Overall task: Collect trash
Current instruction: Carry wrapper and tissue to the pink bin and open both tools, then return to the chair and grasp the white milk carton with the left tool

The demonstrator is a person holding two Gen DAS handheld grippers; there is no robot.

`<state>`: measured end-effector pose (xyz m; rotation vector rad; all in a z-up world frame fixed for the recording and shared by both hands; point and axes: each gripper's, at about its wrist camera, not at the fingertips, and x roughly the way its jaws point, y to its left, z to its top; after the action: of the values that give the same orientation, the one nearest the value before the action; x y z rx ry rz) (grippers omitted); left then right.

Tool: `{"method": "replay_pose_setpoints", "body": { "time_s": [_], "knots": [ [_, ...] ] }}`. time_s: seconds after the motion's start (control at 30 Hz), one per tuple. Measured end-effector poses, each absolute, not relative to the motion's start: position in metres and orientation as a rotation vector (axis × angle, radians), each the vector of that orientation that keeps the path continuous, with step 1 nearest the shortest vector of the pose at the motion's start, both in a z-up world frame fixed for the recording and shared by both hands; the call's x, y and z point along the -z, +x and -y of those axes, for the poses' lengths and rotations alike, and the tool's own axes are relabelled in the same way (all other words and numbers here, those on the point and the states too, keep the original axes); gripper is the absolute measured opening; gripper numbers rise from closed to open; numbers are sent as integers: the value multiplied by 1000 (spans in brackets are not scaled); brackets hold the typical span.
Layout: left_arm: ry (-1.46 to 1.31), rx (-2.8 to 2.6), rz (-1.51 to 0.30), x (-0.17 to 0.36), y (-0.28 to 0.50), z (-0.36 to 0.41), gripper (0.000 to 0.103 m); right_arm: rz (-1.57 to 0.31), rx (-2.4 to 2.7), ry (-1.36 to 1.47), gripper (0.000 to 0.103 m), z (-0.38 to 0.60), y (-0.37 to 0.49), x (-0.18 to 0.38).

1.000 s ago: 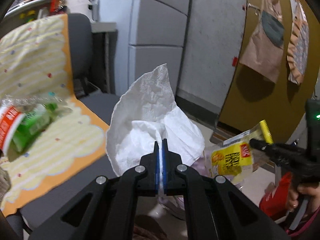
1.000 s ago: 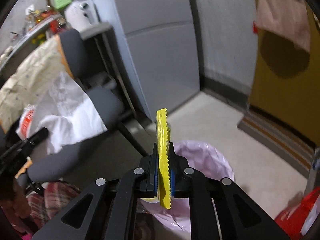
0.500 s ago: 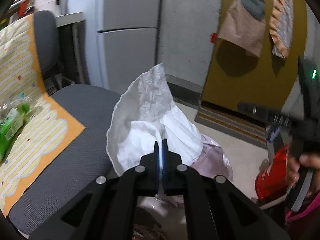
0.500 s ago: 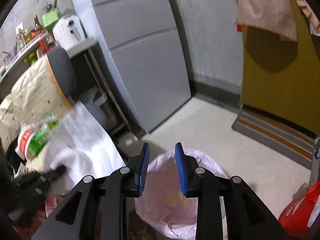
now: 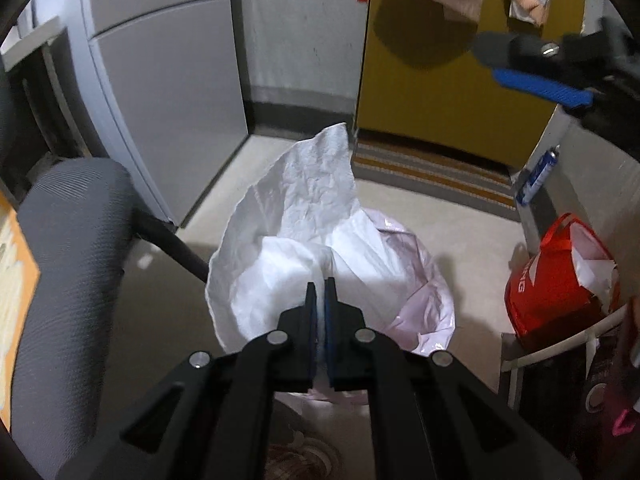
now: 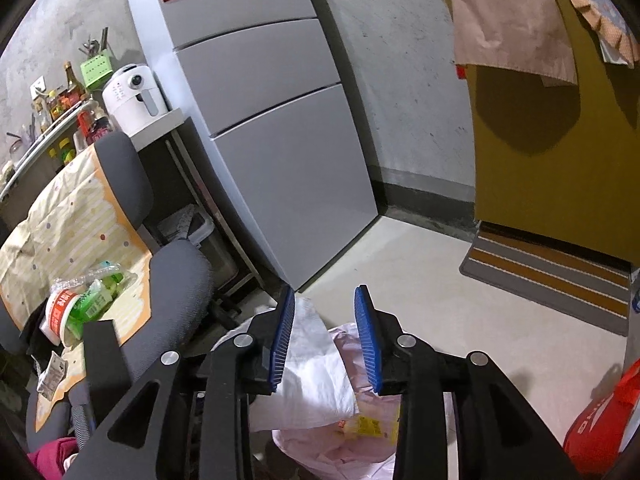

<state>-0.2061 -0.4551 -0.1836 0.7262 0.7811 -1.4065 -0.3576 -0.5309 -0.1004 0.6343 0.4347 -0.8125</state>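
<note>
A crumpled white tissue (image 5: 304, 208) stands up between the pads of my left gripper (image 5: 320, 292), right over the open pink trash bag (image 5: 416, 280) on the floor. The left jaws are opening, only a narrow gap shows and the pads still hold the tissue. My right gripper (image 6: 324, 296) hovers above the same pink bag (image 6: 360, 456); its jaws are opening and nothing is between them. A yellow snack wrapper (image 6: 364, 426) lies inside the bag beside the tissue (image 6: 316, 368). One blue pad of the right gripper (image 5: 540, 88) shows at the upper right of the left wrist view.
A grey office chair (image 5: 68, 260) stands left of the bag; on its yellow-orange cloth lie a red-and-white cup and a green bottle (image 6: 80, 304). A red shopping bag (image 5: 556, 280) sits to the right. A grey fridge (image 6: 280, 140) and a striped mat (image 6: 552, 268) lie beyond.
My left gripper carried the tissue from beside the chair down over the pink bag. The right gripper opened, and the yellow wrapper dropped from it into the bag.
</note>
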Motion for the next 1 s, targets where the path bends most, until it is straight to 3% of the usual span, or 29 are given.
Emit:
{"method": "replay_pose_setpoints", "body": {
  "time_s": [0.03,0.1,0.4,0.77,1.0],
  "knots": [
    [730,1402,-800,187,-204,459,17,-438,816,637,35,533,-358,102],
    [726,1404,-823,190,-200,462,42,-441,819,644,36,535,-360,105],
    [656,1320,-782,170,-167,435,43,-422,799,635,38,531,-355,100],
    [480,1037,-685,106,-101,330,43,-467,626,611,38,498,-299,81],
    [378,825,-719,95,-59,250,44,-528,439,486,38,452,-234,67]
  ]
}}
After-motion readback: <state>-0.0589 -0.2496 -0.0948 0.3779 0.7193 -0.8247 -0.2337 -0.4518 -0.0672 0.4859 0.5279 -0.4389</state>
